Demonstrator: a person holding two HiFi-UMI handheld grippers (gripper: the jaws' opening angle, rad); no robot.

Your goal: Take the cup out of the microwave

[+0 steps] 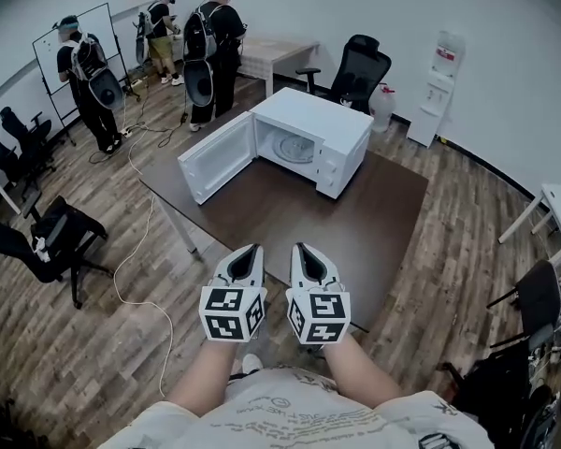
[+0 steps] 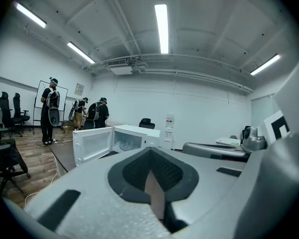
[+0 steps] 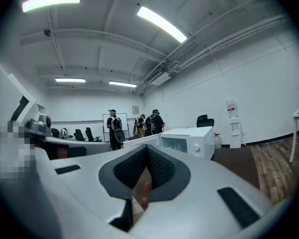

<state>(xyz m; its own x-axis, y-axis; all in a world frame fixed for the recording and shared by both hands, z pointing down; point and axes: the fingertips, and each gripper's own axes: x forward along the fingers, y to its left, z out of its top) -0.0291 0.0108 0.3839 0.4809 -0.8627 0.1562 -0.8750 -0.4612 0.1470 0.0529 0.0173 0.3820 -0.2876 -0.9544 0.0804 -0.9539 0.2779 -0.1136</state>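
Note:
A white microwave point(image 1: 341, 129) stands on a dark brown table point(image 1: 393, 204), its door point(image 1: 215, 155) swung wide open to the left. Inside the cavity I make out only the round turntable point(image 1: 294, 148); no cup shows from here. My left gripper point(image 1: 248, 249) and right gripper point(image 1: 304, 248) are side by side at the table's near edge, well short of the microwave, both shut and empty. In the left gripper view the shut left gripper point(image 2: 150, 149) points toward the microwave point(image 2: 134, 136). In the right gripper view the microwave point(image 3: 189, 139) lies right of the shut right gripper point(image 3: 147, 148).
Several people point(image 1: 210, 50) with gear stand at the back left by a whiteboard point(image 1: 61, 50). Office chairs point(image 1: 51, 241) sit left of the table and one point(image 1: 360, 68) behind it. A cable point(image 1: 136, 251) trails over the wood floor. A water dispenser point(image 1: 439, 87) stands at the far wall.

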